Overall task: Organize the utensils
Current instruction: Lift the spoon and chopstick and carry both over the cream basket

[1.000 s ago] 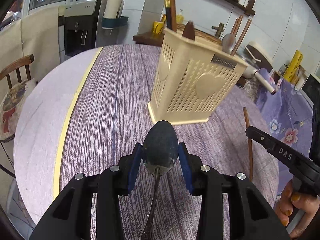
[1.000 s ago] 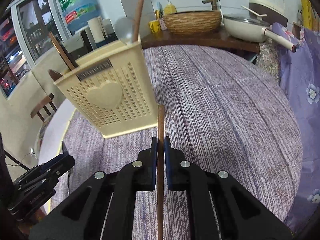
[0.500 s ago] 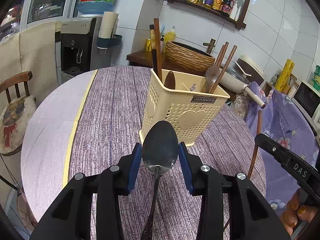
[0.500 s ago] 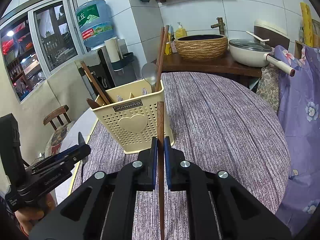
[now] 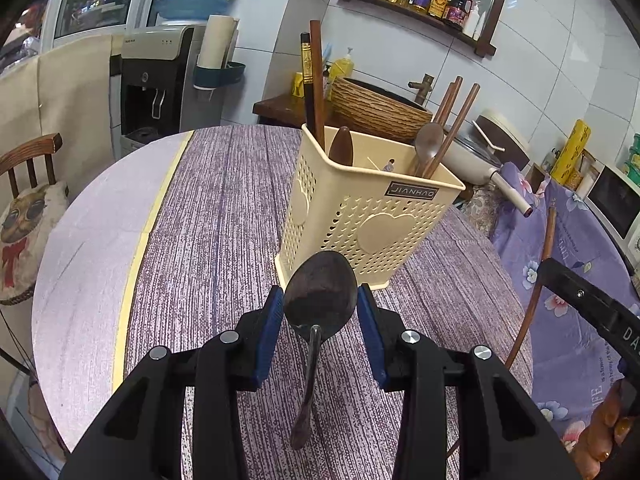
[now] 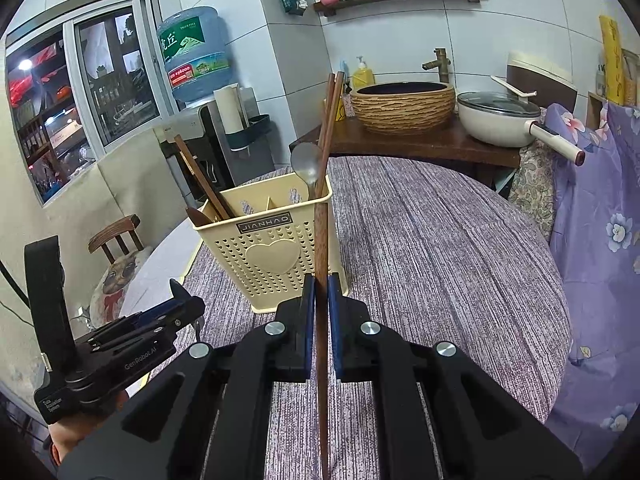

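Note:
A cream perforated utensil holder (image 5: 368,216) stands on the purple table (image 5: 224,216); it also shows in the right wrist view (image 6: 268,248). It holds chopsticks, a metal spoon and a dark wooden utensil. My left gripper (image 5: 320,304) is shut on a dark metal spoon (image 5: 320,292), bowl up, in front of the holder. My right gripper (image 6: 320,300) is shut on a brown wooden chopstick (image 6: 321,248), held upright just right of the holder. The chopstick also shows at the right of the left wrist view (image 5: 540,276).
A wooden chair (image 5: 28,184) with a cushion stands left of the table. A woven basket (image 6: 404,104) and a white pan (image 6: 504,118) sit on the counter behind. A water dispenser (image 5: 160,80) is at the back left. Purple floral cloth (image 6: 600,216) hangs at the right.
Both grippers have risen and drawn back from the holder, each still holding its utensil. The holder now looks smaller and its open top shows.

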Motion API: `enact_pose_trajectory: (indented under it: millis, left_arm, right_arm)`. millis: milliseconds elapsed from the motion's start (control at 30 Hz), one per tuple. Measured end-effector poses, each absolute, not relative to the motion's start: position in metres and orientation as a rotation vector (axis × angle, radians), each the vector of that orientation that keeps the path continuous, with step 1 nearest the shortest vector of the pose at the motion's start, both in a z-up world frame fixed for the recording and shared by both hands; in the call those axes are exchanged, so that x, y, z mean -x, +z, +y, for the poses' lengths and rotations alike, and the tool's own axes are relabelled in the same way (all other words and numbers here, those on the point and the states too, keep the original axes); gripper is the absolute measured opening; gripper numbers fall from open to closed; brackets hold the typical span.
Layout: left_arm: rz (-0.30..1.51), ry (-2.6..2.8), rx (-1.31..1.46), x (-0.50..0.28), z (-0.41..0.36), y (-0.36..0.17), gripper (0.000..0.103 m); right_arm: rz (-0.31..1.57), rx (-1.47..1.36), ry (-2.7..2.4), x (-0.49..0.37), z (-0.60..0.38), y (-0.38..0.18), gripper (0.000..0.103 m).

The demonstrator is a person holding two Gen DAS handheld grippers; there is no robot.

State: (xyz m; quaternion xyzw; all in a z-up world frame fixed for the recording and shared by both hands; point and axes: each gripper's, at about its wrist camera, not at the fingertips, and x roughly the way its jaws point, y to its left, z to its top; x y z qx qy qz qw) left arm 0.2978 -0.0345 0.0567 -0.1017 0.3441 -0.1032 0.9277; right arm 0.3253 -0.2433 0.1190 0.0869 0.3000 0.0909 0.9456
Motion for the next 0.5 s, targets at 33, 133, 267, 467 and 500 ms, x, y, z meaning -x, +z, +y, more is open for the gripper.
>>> enact_pose_trajectory:
  millis: [33,133,267,467,500]
  left_arm:
    - [0.703,-0.212,0.209,-0.297,-0.034,0.057,0.038]
    - [0.700,-0.215,0.206,-0.295,-0.032,0.059,0.038]
    - [0.694,-0.216,0.205,-0.293,-0.030,0.061,0.038]
    - [0.689,-0.226,0.203,-0.293,-0.030,0.064,0.038]
    - [0.689,-0.226,0.204,-0.293,-0.030,0.064,0.038]
  right_arm:
    - [0.610,-0.177,0.187,-0.325,-0.243,0.120,0.008]
    - [0.607,-0.178,0.191,-0.324,-0.242,0.121,0.008]
    - [0.599,-0.182,0.196,-0.322,-0.242,0.126,0.008]
    - [0.587,-0.173,0.198,-0.318,-0.243,0.132,0.008]
    - [0.586,-0.174,0.199,-0.318,-0.243,0.132,0.008]
